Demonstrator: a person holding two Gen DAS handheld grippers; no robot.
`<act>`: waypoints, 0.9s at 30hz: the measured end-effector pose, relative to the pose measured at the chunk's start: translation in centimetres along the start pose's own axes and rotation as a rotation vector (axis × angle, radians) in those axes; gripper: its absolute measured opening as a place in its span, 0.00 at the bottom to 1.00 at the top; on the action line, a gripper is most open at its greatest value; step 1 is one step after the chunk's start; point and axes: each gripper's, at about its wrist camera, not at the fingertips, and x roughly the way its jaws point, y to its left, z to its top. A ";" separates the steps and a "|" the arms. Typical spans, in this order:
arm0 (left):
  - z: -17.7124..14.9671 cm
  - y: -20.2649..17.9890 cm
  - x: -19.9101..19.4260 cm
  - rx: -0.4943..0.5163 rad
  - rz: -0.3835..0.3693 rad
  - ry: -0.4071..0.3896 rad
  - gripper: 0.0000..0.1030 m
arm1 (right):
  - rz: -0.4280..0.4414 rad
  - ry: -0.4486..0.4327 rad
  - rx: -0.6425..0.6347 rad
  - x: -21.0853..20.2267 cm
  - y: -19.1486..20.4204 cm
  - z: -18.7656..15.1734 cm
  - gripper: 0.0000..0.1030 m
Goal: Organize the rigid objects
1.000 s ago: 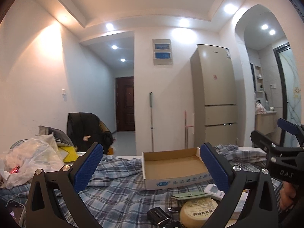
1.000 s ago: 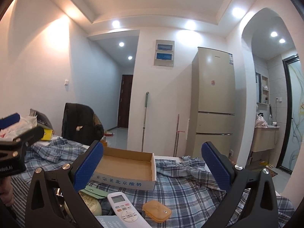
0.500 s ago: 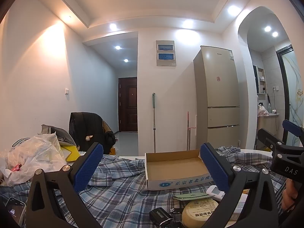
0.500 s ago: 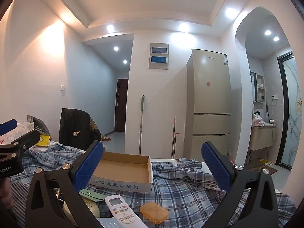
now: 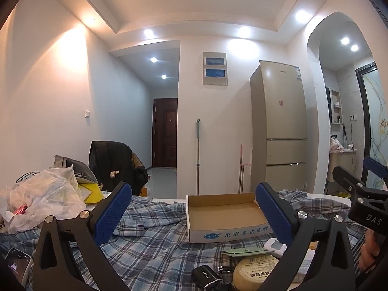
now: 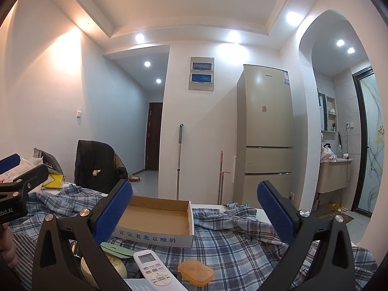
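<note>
An empty cardboard tray box (image 5: 225,213) (image 6: 157,220) lies on a blue plaid cloth (image 5: 150,249) (image 6: 242,247). In front of it lie a white remote (image 6: 155,269), an orange case (image 6: 196,272), a round yellow tin (image 5: 254,270), a green envelope (image 5: 245,251) and a small black box (image 5: 206,277). My left gripper (image 5: 194,211) is open and empty, held above the cloth left of the box. My right gripper (image 6: 194,211) is open and empty, above the remote and orange case. Each gripper shows at the other view's edge.
A heap of plastic bags (image 5: 41,196) and a phone (image 5: 15,265) lie at the left. A chair with a black jacket (image 5: 114,165) stands behind the table. A fridge (image 5: 278,131), a mop (image 5: 198,155) and a doorway are beyond.
Both views have tilted slightly and shifted; the box sits a little lower and nearer the middle. Both grippers stay open and empty.
</note>
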 end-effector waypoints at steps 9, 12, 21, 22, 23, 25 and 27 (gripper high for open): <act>-0.5 -0.1 0.2 -0.015 0.004 0.022 1.00 | 0.007 0.022 -0.014 0.4 0.2 -0.1 1.00; -0.5 -0.1 0.3 -0.013 0.019 0.029 1.00 | -0.001 0.035 -0.030 0.6 0.6 -0.1 1.00; -0.6 -0.2 0.8 -0.019 0.007 0.064 1.00 | 0.019 0.055 -0.014 1.0 0.3 -0.2 1.00; -0.5 -0.2 1.0 -0.014 0.008 0.066 1.00 | 0.022 0.062 -0.011 1.1 0.3 -0.2 1.00; -0.5 -0.3 1.0 -0.010 0.005 0.068 1.00 | 0.021 0.069 -0.012 1.2 0.3 -0.3 1.00; -0.5 -0.4 1.2 -0.011 -0.011 0.072 1.00 | 0.022 0.077 -0.013 1.3 0.3 -0.3 1.00; -0.5 -0.3 1.1 -0.017 -0.010 0.069 1.00 | 0.025 0.075 -0.016 1.3 0.4 -0.3 1.00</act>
